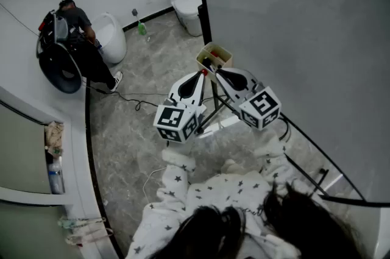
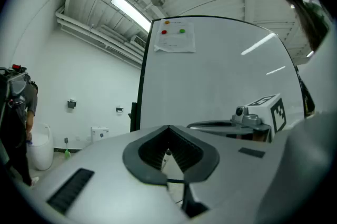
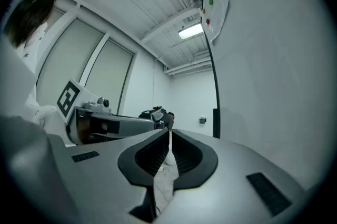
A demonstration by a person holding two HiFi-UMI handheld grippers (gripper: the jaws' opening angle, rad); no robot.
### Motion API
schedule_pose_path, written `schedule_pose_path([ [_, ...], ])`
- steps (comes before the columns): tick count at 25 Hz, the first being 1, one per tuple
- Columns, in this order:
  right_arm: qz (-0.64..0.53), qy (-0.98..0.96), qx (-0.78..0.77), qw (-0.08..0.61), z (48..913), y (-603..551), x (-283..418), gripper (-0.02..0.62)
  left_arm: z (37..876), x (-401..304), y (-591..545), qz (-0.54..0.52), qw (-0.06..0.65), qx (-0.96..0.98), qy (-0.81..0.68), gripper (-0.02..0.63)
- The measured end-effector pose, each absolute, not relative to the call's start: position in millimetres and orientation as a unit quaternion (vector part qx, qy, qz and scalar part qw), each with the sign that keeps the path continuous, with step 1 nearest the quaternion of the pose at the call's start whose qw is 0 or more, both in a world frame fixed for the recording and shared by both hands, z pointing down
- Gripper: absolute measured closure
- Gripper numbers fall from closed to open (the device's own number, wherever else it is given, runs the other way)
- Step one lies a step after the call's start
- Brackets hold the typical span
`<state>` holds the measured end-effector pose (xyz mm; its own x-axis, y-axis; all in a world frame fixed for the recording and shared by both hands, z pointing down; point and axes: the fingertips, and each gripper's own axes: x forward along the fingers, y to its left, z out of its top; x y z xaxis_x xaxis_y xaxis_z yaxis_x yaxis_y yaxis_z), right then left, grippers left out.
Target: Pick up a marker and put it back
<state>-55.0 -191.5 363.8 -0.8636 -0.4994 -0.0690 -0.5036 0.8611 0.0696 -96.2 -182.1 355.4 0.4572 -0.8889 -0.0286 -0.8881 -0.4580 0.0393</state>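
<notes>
In the head view a small tan marker box (image 1: 221, 52) hangs at the whiteboard's (image 1: 292, 26) edge, with dark and red markers standing in it. My left gripper (image 1: 203, 75) points up at it from just below, shut on a red-capped marker (image 1: 204, 72). In the right gripper view the marker's red end (image 3: 154, 110) shows at the left gripper's tip. In its own view the left gripper (image 2: 168, 128) has its jaws meeting at the tip. My right gripper (image 1: 219, 72) sits beside it under the box, shut and holding nothing, its jaws (image 3: 169, 130) pressed together.
The whiteboard stand's legs (image 1: 213, 124) rest on the grey floor below the grippers. A cable (image 1: 131, 99) trails across the floor. At the far wall are a crouching person (image 1: 76, 20), a toilet (image 1: 186, 5) and a green bottle (image 1: 141, 27).
</notes>
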Motion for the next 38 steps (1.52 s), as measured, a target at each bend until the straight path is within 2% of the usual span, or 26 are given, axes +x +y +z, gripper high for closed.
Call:
schedule_pose_path([
  [3, 0.03, 0.96, -0.276, 0.031, 373, -212, -49, 0.586, 359, -96, -202, -0.016, 0.01, 0.855, -0.519, 0.604],
  [4, 0.025, 0.96, -0.278, 0.034, 376, -217, -48, 0.527, 362, -94, -205, -0.015, 0.013, 0.855, -0.519, 0.604],
  [5, 0.022, 0.959, -0.279, 0.035, 379, -220, -48, 0.5, 365, -93, -208, -0.015, 0.016, 0.854, -0.519, 0.604],
  [11, 0.017, 0.956, -0.294, 0.021, 403, -246, -58, 0.413, 389, -91, -224, -0.002, 0.031, 0.856, -0.516, 0.604],
  [21, 0.006, 0.949, -0.316, -0.001, 448, -273, -73, 0.416, 421, -106, -244, 0.004, 0.041, 0.859, -0.511, 0.604],
  [22, 0.009, 0.948, -0.317, -0.005, 450, -275, -75, 0.423, 424, -107, -245, 0.005, 0.041, 0.859, -0.511, 0.604],
  [24, 0.014, 0.947, -0.322, -0.004, 450, -278, -76, 0.498, 427, -108, -247, 0.006, 0.042, 0.859, -0.51, 0.604],
  [25, 0.015, 0.946, -0.324, -0.002, 449, -279, -76, 0.511, 428, -109, -248, 0.007, 0.042, 0.859, -0.51, 0.604],
  [38, 0.008, 0.949, -0.315, -0.007, 422, -281, -78, 0.512, 409, -105, -255, 0.009, 0.044, 0.865, -0.5, 0.604],
])
